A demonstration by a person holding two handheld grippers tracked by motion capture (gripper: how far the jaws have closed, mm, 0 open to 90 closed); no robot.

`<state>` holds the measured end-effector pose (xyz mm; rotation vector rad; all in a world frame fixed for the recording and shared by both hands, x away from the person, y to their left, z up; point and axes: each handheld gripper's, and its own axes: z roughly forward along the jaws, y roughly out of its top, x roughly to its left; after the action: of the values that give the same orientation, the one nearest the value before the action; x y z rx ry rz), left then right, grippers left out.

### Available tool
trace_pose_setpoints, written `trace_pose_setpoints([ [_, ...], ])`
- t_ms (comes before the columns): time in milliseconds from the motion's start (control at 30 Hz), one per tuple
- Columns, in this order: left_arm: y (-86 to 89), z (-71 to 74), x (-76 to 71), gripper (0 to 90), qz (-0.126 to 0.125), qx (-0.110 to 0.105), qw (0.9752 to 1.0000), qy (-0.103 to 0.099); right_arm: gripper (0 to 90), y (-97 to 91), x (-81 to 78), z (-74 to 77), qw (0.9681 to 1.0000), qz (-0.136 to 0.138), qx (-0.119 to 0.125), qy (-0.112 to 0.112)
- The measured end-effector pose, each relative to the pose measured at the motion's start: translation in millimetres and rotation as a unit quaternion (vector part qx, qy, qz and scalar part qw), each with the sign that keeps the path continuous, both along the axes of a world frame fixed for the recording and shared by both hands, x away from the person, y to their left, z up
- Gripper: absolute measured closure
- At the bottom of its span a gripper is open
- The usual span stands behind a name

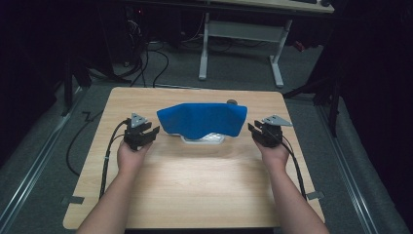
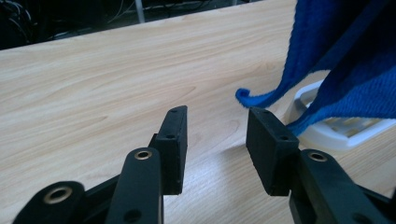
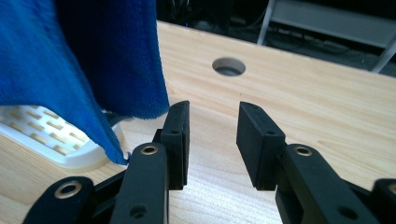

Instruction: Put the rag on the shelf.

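A blue cloth (image 1: 202,119) lies draped over a white slotted tray (image 1: 204,139) near the middle of the wooden bench (image 1: 195,185), humped up so that its edges hang down past the tray's rim on both sides. In the left gripper view a curled corner of the cloth (image 2: 345,60) dangles just beyond the tips of the jaws, close but not pinched, with the tray (image 2: 336,130) showing pale underneath it. The left tongs (image 1: 142,131) sit just off the cloth's left end, jaws parted to a middling gap with only bare wood between them. The right tongs (image 1: 263,132) sit just off the cloth's right end, likewise standing apart and holding nothing; in the right gripper view the cloth's hem (image 3: 93,70) hangs beside one jaw and the tray's slots (image 3: 42,130) peek out below. Farther back on the bench there is a round hole (image 3: 228,66) in the top. Black cables trail from both grippers toward the person's forearms.
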<state>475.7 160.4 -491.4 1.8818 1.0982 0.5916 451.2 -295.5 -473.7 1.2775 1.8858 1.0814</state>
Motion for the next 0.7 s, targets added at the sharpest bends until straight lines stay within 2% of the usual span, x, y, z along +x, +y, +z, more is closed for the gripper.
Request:
trace_pose_setpoints([
  [33, 2.0, -0.2, -2.6, 58.8, 0.003, -0.003, 1.0000, -0.006, 62.7, -1.1, -2.2, -0.6, 1.0000, -0.001, -0.003, 0.002],
  [200, 6.6, -1.6, -7.3, 57.8, 0.007, -0.006, 0.9999, -0.005, 59.2, -4.5, -7.0, -0.3, 0.9999, 0.002, -0.007, 0.009],
  [267, 9.1, -1.8, -10.2, 56.7, 0.006, -0.003, 1.0000, -0.003, 58.2, -4.8, -7.8, 0.5, 0.9999, 0.004, -0.004, 0.010],
  [300, 11.5, -2.2, -14.3, 56.5, 0.009, -0.008, 0.9999, -0.005, 56.1, -5.2, -10.0, 3.2, 0.9999, 0.010, 0.003, 0.011],
  [433, 15.3, -2.2, -22.1, 55.3, 0.009, -0.013, 0.9999, -0.004, 52.7, -2.8, -14.8, 7.5, 0.9998, 0.018, 0.006, 0.010],
  [500, 18.5, -2.9, -32.3, 53.5, 0.009, -0.014, 0.9999, -0.003, 50.6, 1.8, -22.1, 10.8, 0.9996, 0.027, -0.003, 0.008],
  [533, 18.5, -2.9, -32.3, 53.2, 0.009, -0.014, 0.9999, -0.003, 50.6, 1.8, -22.1, 10.8, 0.9996, 0.027, -0.003, 0.008],
  [567, 20.2, -3.7, -39.1, 52.6, 0.006, -0.015, 0.9999, 0.000, 49.7, 5.1, -29.0, 12.1, 0.9993, 0.035, -0.011, 0.000],
  [600, 20.2, -3.7, -39.1, 52.0, 0.006, -0.015, 0.9999, 0.000, 49.7, 5.1, -29.0, 12.1, 0.9993, 0.035, -0.011, 0.000],
  [633, 22.4, -4.7, -49.5, 51.7, 0.002, -0.014, 0.9999, 0.001, 48.9, 8.2, -38.0, 12.3, 0.9989, 0.037, -0.025, -0.015],
  [667, 22.4, -4.7, -49.5, 51.4, 0.002, -0.014, 0.9999, 0.001, 48.9, 8.2, -38.0, 12.3, 0.9989, 0.037, -0.025, -0.015],
  [700, 23.3, -5.5, -56.0, 51.4, 0.000, -0.014, 0.9999, 0.002, 47.8, 10.2, -41.6, 12.5, 0.9986, 0.039, -0.034, -0.012],
])
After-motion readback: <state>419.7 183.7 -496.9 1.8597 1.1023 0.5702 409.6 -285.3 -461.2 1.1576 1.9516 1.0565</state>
